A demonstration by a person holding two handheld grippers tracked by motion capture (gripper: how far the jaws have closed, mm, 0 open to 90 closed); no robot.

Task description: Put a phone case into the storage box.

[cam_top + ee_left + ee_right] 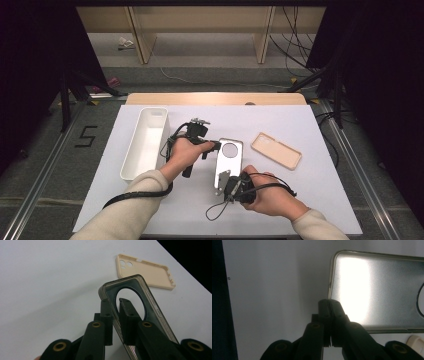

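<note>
1. High view: a long white bin [145, 142] lies on the left part of the white worktop [300, 200], its open top showing a bare floor with nothing inside.
2. A clear phone case [229, 161] with a large round camera hole lies near the middle of the worktop, between the two hands, well apart from the bin.
3. A beige phone case [276, 150] rests open side up to the right of the clear one, apart from it; its hollow holds nothing.
4. Left claw [115, 312]: in the left gripper view its pads sit on either side of the clear case's edge beside the round hole, closed in on that thin wall.
5. Right claw [329, 307]: in the right gripper view its jaws are pressed together at the case's near corner, gripping the rim there.
</note>
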